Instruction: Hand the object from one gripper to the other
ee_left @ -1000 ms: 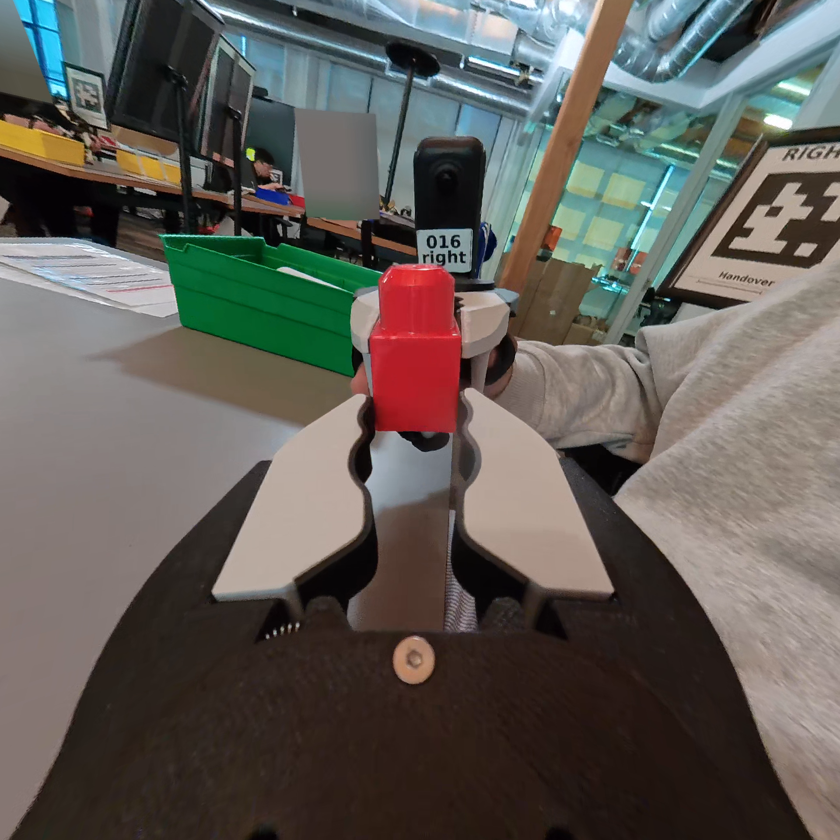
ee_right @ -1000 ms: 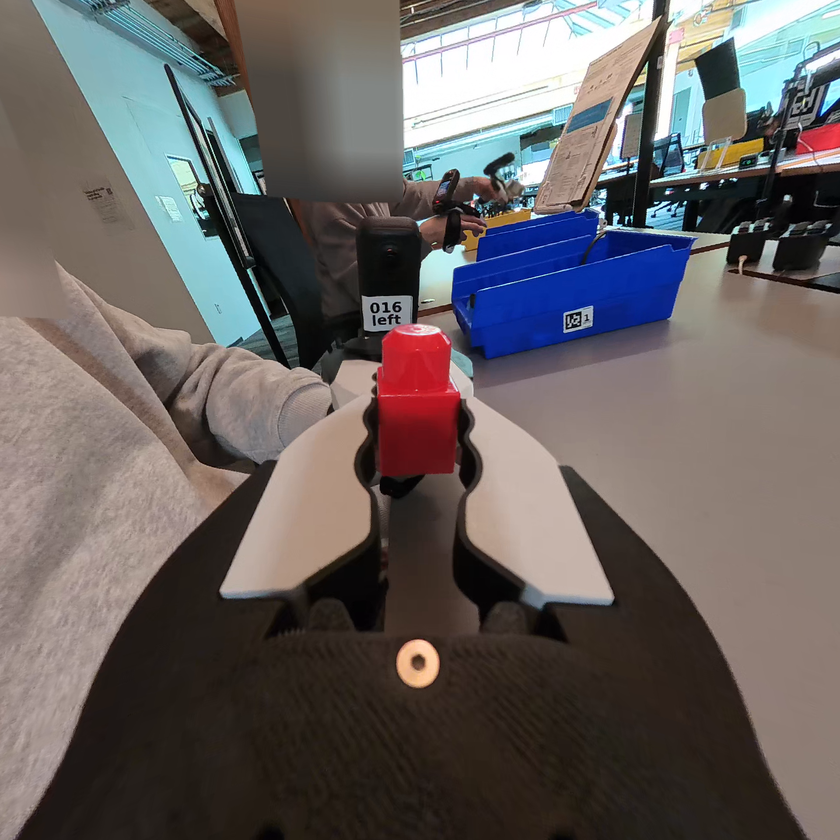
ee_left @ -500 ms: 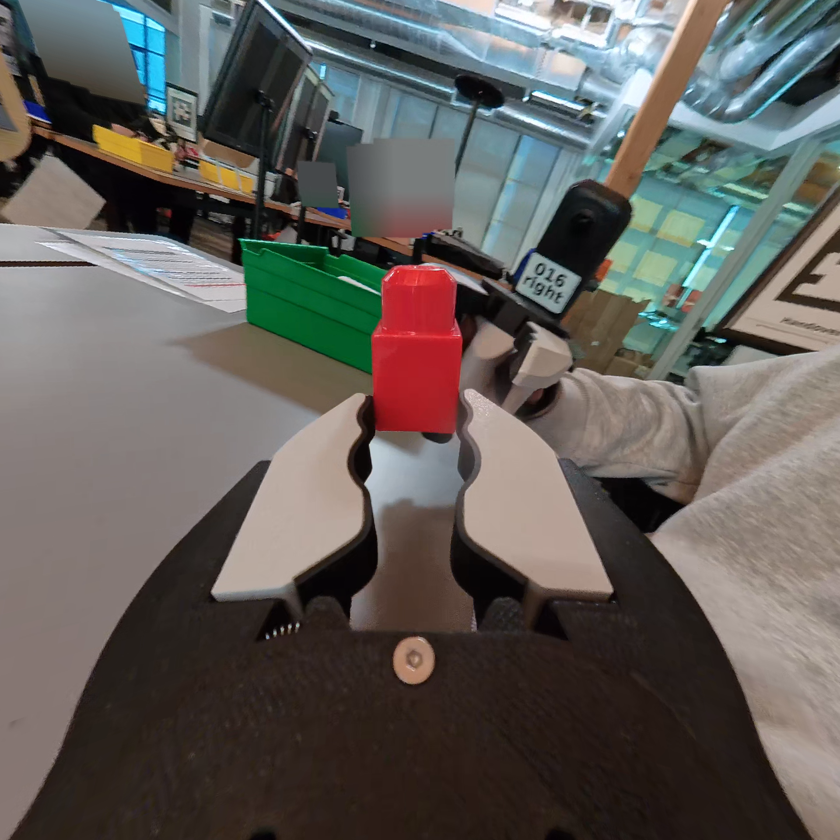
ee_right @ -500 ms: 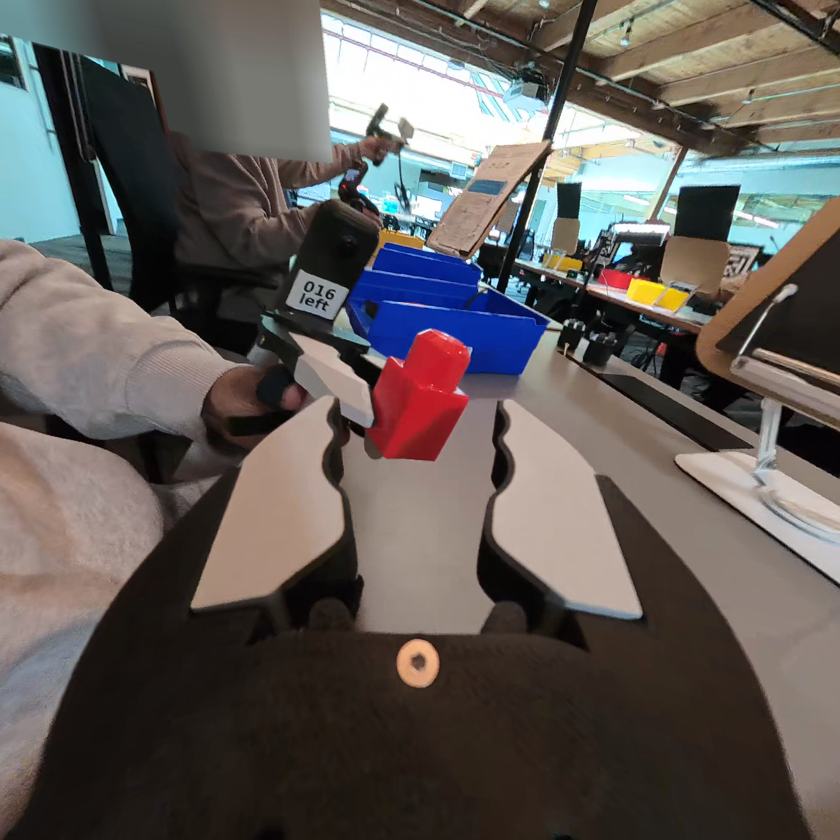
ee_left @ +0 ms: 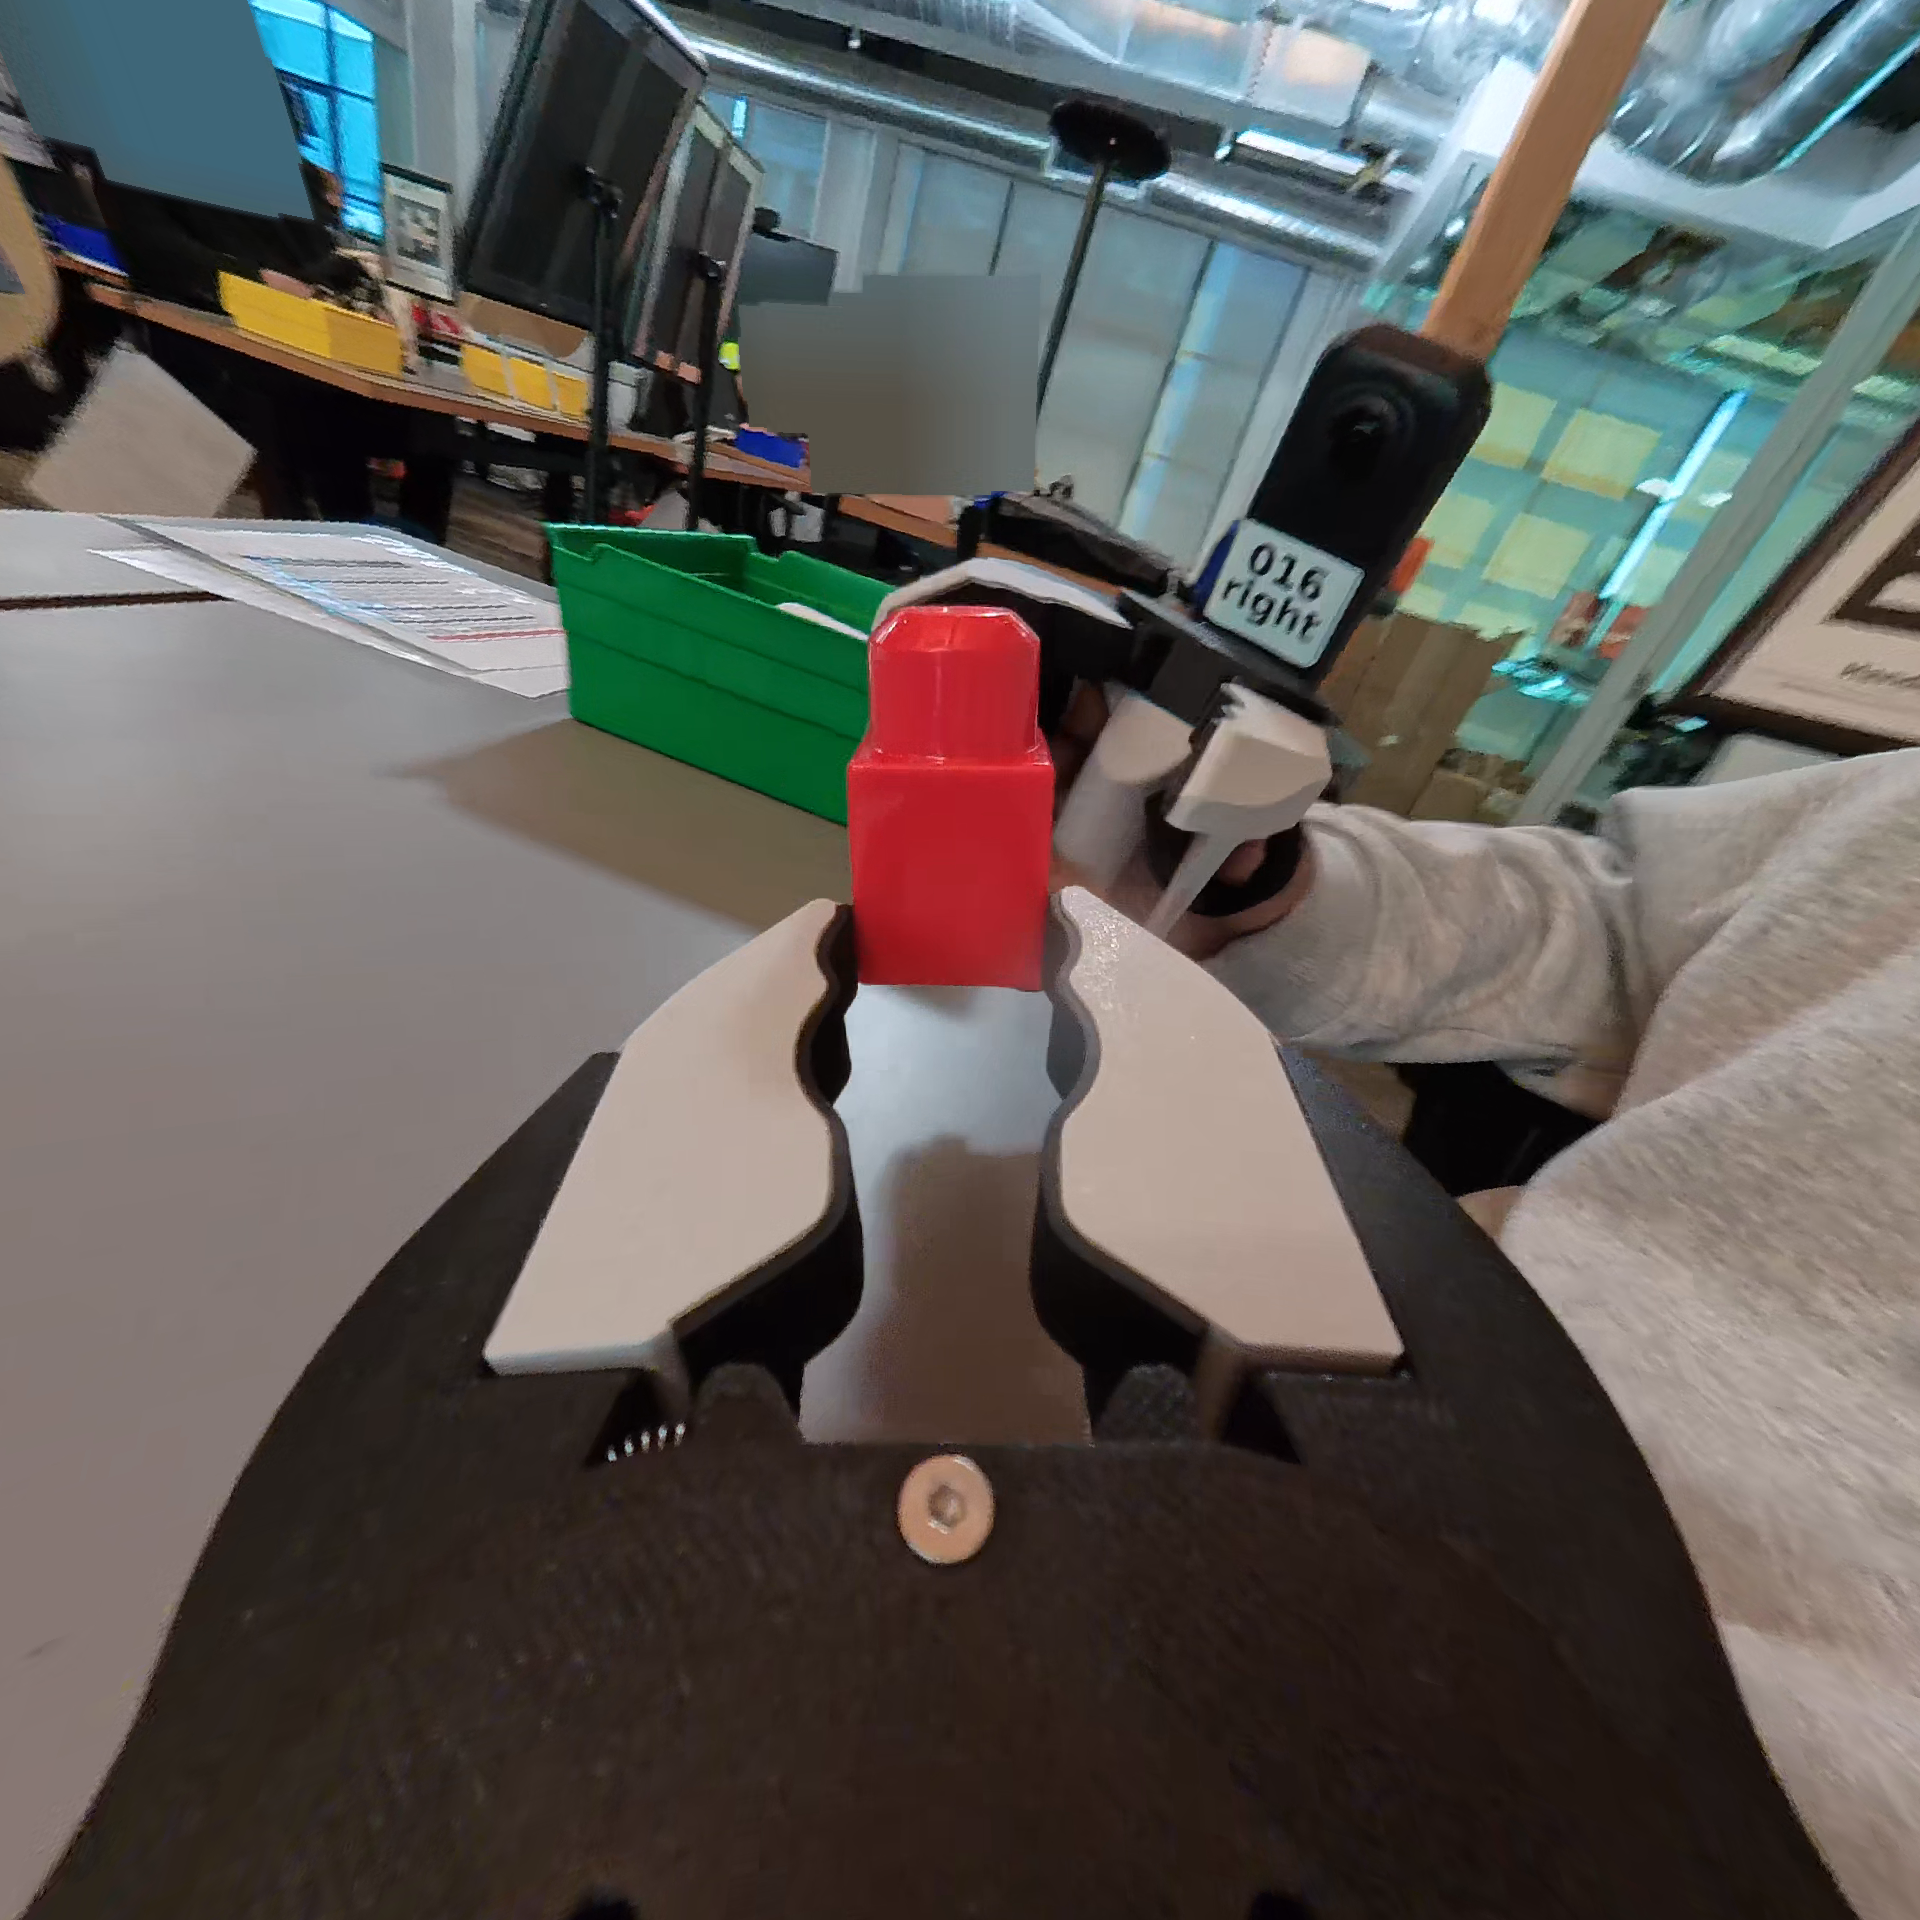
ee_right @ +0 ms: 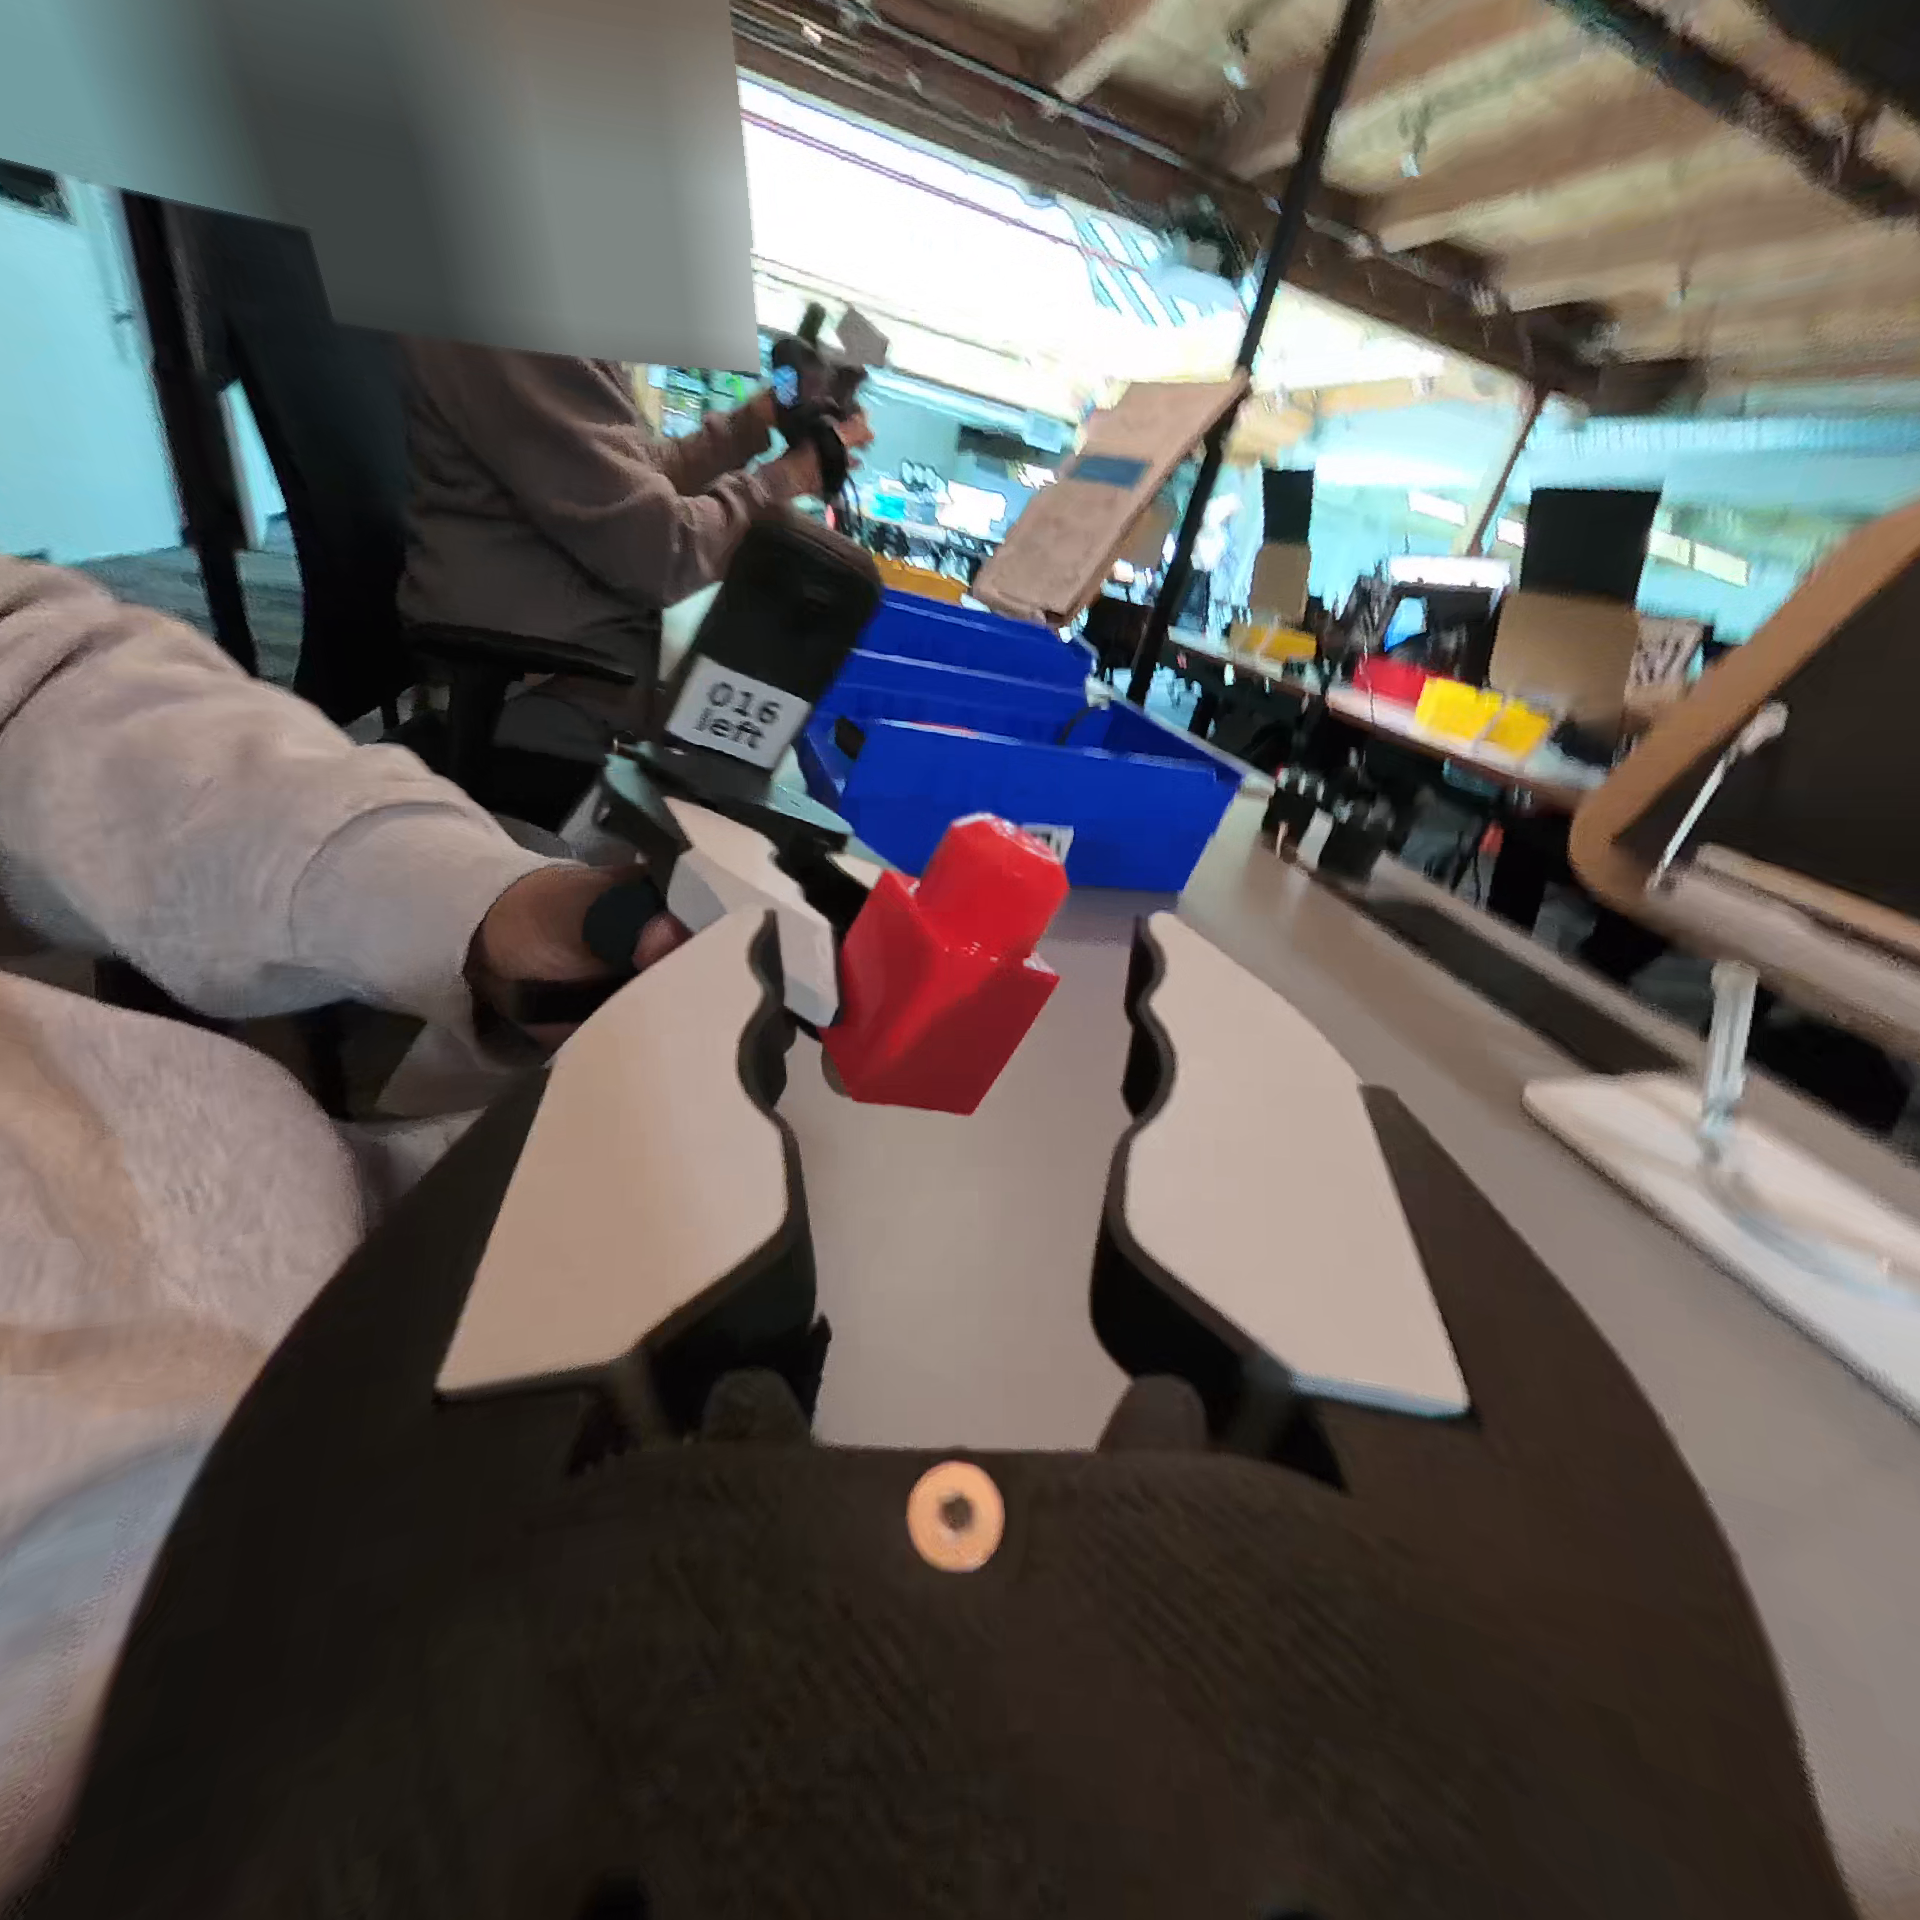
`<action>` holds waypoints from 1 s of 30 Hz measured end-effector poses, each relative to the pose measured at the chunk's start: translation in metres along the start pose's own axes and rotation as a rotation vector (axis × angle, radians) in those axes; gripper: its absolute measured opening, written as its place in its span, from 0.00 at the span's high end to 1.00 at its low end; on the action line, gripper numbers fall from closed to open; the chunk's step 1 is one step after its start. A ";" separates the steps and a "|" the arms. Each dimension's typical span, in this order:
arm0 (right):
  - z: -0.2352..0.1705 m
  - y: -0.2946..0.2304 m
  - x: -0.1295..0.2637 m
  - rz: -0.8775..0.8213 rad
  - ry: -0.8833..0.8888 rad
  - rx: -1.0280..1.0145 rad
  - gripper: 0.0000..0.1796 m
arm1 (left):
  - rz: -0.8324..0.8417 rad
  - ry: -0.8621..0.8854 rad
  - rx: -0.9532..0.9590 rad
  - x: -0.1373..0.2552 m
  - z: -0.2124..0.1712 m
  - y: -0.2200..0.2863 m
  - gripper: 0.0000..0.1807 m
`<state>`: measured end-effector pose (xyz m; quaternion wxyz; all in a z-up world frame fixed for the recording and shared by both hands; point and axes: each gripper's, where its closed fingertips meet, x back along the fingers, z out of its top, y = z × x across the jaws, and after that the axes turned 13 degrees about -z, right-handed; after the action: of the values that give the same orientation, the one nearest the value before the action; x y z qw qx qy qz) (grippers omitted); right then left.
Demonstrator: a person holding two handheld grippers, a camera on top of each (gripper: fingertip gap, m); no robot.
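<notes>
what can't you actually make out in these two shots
- Red block, underside and far face: left wrist view, hidden by its own body and the left tool shut on it.
- Green bin contents: left wrist view, its wall hides all but a white sliver.
- Blue bin contents: right wrist view, wall and blur.
- Right tool is open; its far fingertip faces point away.
- Framed sign: cut by right edge.

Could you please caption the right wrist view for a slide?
Open right gripper beside the red block held by the left gripper.
</notes>
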<state>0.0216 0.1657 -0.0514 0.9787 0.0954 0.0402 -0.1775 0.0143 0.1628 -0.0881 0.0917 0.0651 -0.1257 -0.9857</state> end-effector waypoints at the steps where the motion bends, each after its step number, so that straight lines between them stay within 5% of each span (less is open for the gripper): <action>1: 0.004 -0.003 0.002 0.021 0.040 0.055 0.62 | -0.034 0.017 0.032 -0.001 0.001 0.003 0.81; 8: -0.009 -0.020 0.006 0.092 0.037 0.324 0.51 | -0.293 0.020 0.253 -0.011 -0.006 0.028 0.81; 18: -0.019 -0.029 0.002 0.068 0.002 0.544 0.62 | -0.468 0.009 0.476 -0.013 -0.012 0.044 0.81; 22: -0.022 -0.024 0.000 0.028 -0.043 0.568 0.62 | -0.452 0.048 0.490 -0.013 -0.010 0.039 0.81; 25: -0.031 -0.012 -0.004 -0.045 -0.120 0.635 0.62 | -0.335 0.082 0.444 -0.012 -0.009 0.022 0.68; 30: -0.051 0.005 -0.008 -0.173 -0.303 0.743 0.62 | -0.119 -0.043 0.281 -0.012 -0.024 0.003 0.66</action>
<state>0.0140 0.1834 -0.0993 0.8540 0.4114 -0.1634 -0.2734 0.0297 0.1567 -0.1090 0.0203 0.0633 -0.2601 -0.9633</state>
